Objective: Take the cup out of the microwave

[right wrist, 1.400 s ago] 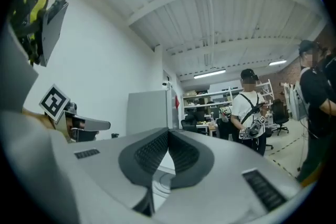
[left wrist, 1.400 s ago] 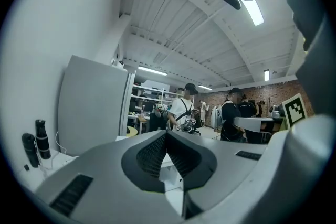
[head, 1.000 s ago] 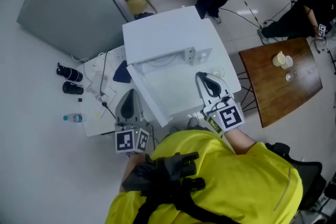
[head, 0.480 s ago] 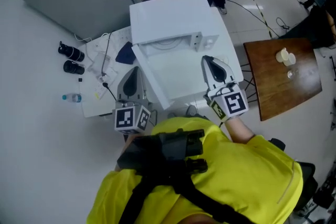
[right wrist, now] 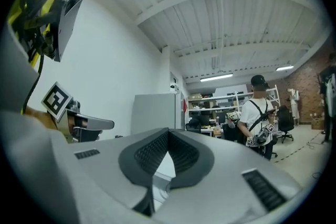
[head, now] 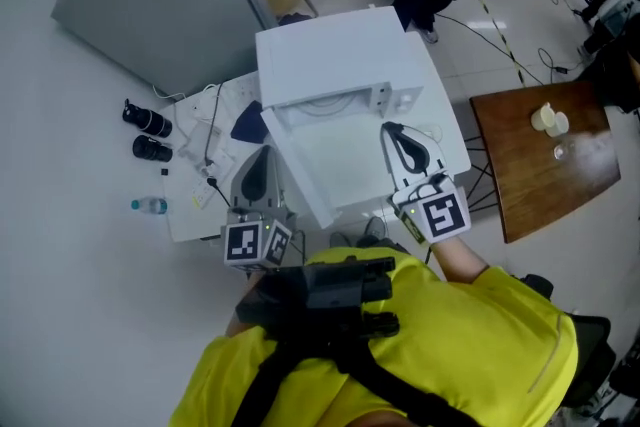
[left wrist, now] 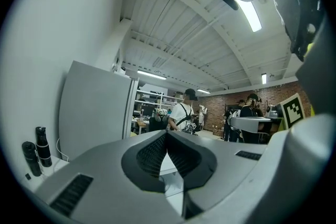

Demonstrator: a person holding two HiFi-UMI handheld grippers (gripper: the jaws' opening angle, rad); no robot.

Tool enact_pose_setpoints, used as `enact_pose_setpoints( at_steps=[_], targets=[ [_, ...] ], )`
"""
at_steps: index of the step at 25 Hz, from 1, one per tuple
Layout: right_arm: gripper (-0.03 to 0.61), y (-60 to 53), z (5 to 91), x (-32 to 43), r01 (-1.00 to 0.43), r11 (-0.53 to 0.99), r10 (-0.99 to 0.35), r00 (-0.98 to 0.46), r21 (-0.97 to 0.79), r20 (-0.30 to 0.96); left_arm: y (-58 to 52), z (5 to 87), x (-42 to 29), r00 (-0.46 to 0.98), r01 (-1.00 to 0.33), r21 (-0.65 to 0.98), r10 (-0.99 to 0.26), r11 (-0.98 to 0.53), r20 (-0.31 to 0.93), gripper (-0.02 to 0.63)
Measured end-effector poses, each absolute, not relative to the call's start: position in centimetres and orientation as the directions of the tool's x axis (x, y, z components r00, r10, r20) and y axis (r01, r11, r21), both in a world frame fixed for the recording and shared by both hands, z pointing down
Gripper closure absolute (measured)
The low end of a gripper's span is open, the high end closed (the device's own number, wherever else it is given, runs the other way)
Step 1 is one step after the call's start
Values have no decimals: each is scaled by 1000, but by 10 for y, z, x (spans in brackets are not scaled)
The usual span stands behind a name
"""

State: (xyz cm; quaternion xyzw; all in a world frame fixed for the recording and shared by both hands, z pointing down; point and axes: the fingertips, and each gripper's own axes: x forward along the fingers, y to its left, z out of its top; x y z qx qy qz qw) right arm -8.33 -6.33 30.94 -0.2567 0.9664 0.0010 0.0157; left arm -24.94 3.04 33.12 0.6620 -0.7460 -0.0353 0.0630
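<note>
A white microwave (head: 340,55) stands on a white table (head: 195,215), and a white panel (head: 325,165) lies out from its front toward me. No cup shows in any view. My left gripper (head: 258,155) is at the panel's left edge, pointing level at the microwave, its jaws closed together with nothing between them (left wrist: 167,136). Over the panel's right side my right gripper (head: 386,129) is just short of the microwave's front. It too is shut and empty (right wrist: 168,134). Each marker cube (head: 435,215) is close to my yellow sleeve.
A brown wooden table (head: 530,175) with small pale items (head: 546,120) stands to the right. A grey cabinet (head: 150,5) rises at the back left. Two black cylinders (head: 148,120), a small bottle (head: 150,205), a dark cloth (head: 248,123) and cables are left of the microwave. People stand behind.
My right gripper has edged a little nearer to the microwave's front. The left gripper has kept its place. Both stay shut, and my head has shifted slightly.
</note>
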Motion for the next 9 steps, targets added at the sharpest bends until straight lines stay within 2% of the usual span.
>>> enact_pose_setpoints(
  at_steps=[9],
  targets=[
    [575,-56,322,-90,-487,873,-488,-873,-32,8,41,340,-257,-118,-982,144,-991,126,62,615]
  ],
)
